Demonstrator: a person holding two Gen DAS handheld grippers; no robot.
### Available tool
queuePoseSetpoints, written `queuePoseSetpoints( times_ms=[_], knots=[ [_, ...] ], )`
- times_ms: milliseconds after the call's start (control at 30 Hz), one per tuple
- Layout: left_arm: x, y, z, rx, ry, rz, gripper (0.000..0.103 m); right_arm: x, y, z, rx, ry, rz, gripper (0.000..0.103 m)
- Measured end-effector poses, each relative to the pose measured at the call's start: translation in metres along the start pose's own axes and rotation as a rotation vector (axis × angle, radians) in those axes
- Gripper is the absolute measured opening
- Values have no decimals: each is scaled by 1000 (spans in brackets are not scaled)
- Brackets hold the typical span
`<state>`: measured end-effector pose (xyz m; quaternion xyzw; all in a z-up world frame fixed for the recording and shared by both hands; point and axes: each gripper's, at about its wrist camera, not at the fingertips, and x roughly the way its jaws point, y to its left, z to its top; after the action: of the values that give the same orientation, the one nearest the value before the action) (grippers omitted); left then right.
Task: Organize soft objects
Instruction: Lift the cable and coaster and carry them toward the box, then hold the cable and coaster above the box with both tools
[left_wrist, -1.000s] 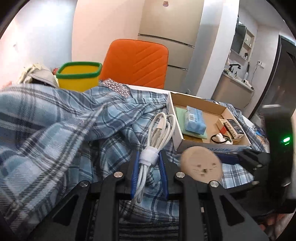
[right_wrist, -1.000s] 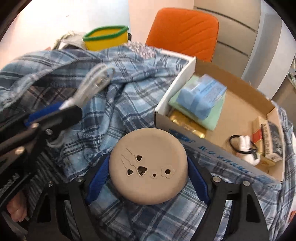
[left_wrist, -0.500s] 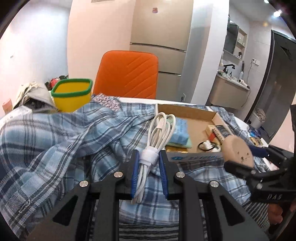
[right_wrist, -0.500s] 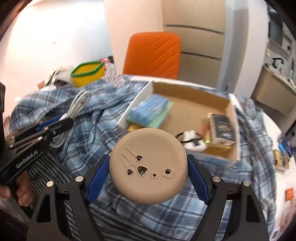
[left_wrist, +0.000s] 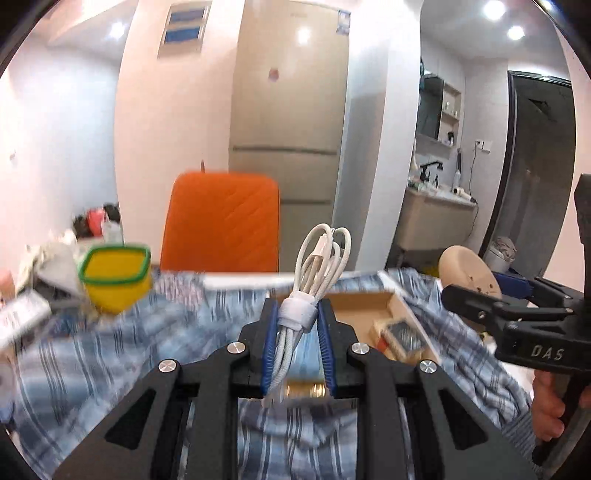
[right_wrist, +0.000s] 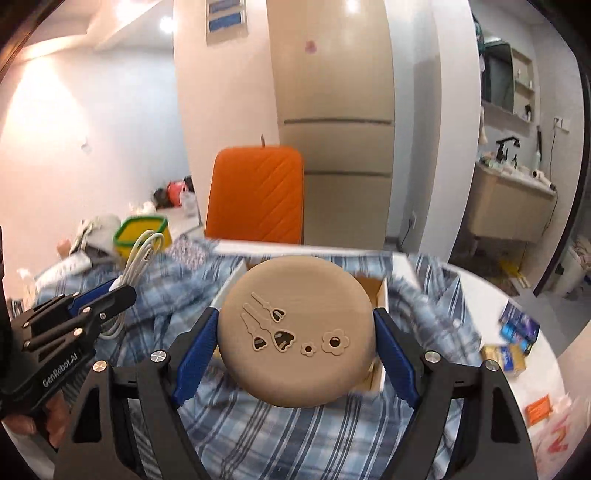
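With the left gripper (left_wrist: 297, 345) clamped on the white cable bundle (left_wrist: 301, 312) and the right gripper (right_wrist: 295, 341) clamped on the tan disc (right_wrist: 295, 336), both above the cardboard box (left_wrist: 384, 314), lower each level into bare box floor before releasing

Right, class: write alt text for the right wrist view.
The right gripper holds a round tan disc between blue fingers above a blue plaid shirt; the left gripper holds a white cable.

My right gripper (right_wrist: 295, 339) has the tan round disc (right_wrist: 295, 332) clamped between its blue pads (right_wrist: 194, 350), held above the plaid shirt (right_wrist: 295, 435) and cardboard box (right_wrist: 376, 291); left gripper (right_wrist: 107, 299) grips a white cable (right_wrist: 138, 258).
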<state>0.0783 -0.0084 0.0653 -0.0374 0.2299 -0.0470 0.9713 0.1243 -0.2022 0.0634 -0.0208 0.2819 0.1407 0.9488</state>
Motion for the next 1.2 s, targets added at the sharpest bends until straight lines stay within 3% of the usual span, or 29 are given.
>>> queuePoseSetpoints(
  times_ms=[200, 400, 500, 767, 1200],
  knots=[
    [5, -12, 42, 29, -38, 26, 20, 6, -5, 36, 35, -64, -14, 83],
    [30, -16, 76, 17, -8, 23, 20, 23, -12, 65, 79, -91, -102, 83],
    [47, -19, 84, 16, 0, 18, 20, 34, -20, 74, 106, -80, -95, 83],
    [89, -14, 74, 16, 77, 17, 20, 80, -22, 79, 100, -9, -81, 83],
    [148, 8, 41, -13, 209, 23, 20, 184, -22, 32, 108, 201, -50, 83]
  ],
)
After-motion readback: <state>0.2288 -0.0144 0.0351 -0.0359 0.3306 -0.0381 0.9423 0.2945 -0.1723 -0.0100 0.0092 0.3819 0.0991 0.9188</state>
